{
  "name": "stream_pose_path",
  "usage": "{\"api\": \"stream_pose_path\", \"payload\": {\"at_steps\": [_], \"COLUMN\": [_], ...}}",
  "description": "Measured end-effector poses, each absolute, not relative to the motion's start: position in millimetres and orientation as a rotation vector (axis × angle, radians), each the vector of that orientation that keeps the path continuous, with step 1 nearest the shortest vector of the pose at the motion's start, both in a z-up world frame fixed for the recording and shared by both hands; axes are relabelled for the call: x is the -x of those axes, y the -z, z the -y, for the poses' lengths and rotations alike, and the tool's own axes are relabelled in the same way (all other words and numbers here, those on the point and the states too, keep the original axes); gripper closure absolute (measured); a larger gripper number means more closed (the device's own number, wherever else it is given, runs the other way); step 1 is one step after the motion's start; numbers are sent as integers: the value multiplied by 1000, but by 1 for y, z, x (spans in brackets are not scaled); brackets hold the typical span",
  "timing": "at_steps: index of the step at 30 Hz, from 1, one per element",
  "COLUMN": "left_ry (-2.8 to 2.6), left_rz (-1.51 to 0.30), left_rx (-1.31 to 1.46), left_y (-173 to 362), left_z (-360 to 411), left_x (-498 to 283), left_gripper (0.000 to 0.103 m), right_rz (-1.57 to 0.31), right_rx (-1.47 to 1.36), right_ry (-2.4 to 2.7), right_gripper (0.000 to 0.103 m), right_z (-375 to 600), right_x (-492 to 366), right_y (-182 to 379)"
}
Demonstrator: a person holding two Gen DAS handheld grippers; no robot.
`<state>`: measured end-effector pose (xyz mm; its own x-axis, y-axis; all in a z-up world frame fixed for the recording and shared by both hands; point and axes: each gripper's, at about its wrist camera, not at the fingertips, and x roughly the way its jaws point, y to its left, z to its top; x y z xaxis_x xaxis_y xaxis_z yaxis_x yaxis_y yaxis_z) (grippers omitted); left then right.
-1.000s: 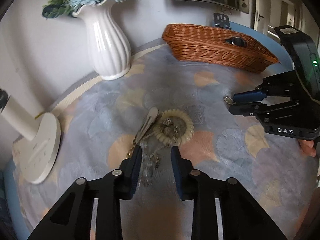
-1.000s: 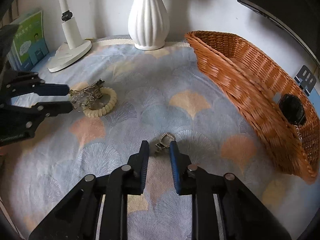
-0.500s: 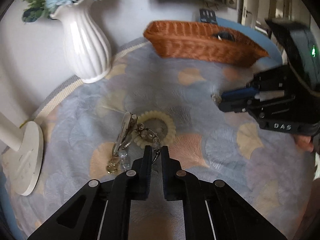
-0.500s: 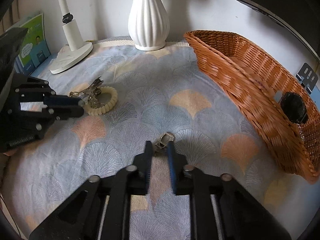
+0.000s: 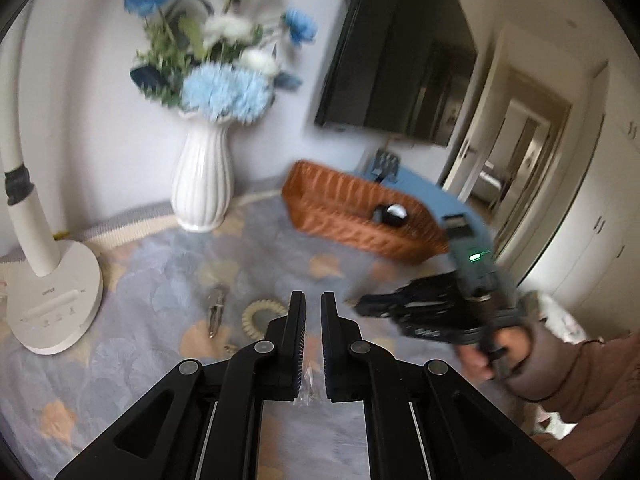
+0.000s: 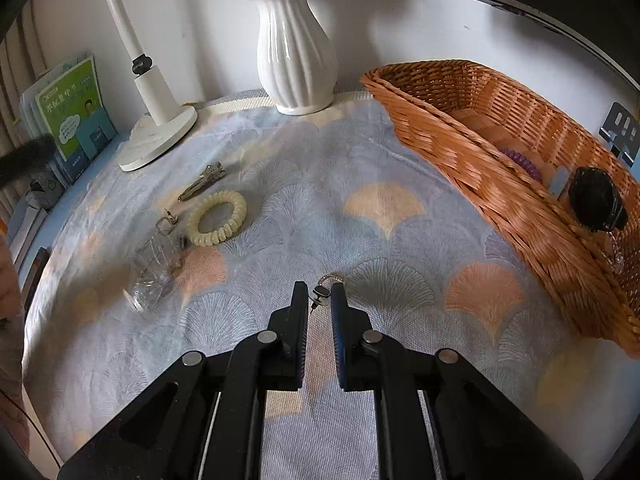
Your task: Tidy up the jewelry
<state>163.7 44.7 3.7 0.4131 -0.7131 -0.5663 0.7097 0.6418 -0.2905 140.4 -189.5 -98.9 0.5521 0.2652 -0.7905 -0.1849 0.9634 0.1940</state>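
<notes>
Wicker basket [image 6: 500,148] at right on the patterned surface [image 6: 360,184]. Hair clip [image 6: 202,184] lies flat, long axis toward the lamp base [image 6: 156,140]. Right hand-held gripper [image 6: 320,294] pinches a small earring [image 6: 320,291]; jaws just closed. Left hand-held gripper [image 5: 313,304] nearly closed, clear packet [image 5: 306,384] hanging between its pads.

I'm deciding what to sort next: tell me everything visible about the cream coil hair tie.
The cream coil hair tie is a spiral-cord ring that looks like glossy plastic. It lies flat on the patterned cloth, its hole showing fabric. A metal hair clip lies just behind it, apart. No gripper touches it.
</notes>
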Motion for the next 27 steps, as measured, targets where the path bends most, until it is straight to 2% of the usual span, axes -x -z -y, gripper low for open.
{"api": "stream_pose_path", "payload": {"at_steps": [4, 10, 12, 16, 21, 27], "left_ry": [846, 696, 676, 646, 564, 534], "left_rz": [-742, -884, -922, -943, -950, -979], "left_rx": [8, -36, -55, -155, -278, -278], "left_y": [3, 40, 48, 61, 87, 105], "left_z": [-53, -57, -50, -21, 11, 18], "left_x": [-160, -182, -198, -225, -253, -269], "left_gripper": [95, 95, 89, 62, 61, 64], "right_rz": [-952, -975, -980, -992, -997, -963], "right_rx": [-101, -108, -107, -120, -147, -145], "right_ry": [-268, -270, -269, -270, -286, -291], "right_gripper": [90, 90, 90, 89, 87, 70], "right_z": [192, 191, 191, 193, 198, 201], "right_x": [-141, -143, -144, -147, -147, -137], "right_y": [99, 101, 102, 103, 104, 97]}}
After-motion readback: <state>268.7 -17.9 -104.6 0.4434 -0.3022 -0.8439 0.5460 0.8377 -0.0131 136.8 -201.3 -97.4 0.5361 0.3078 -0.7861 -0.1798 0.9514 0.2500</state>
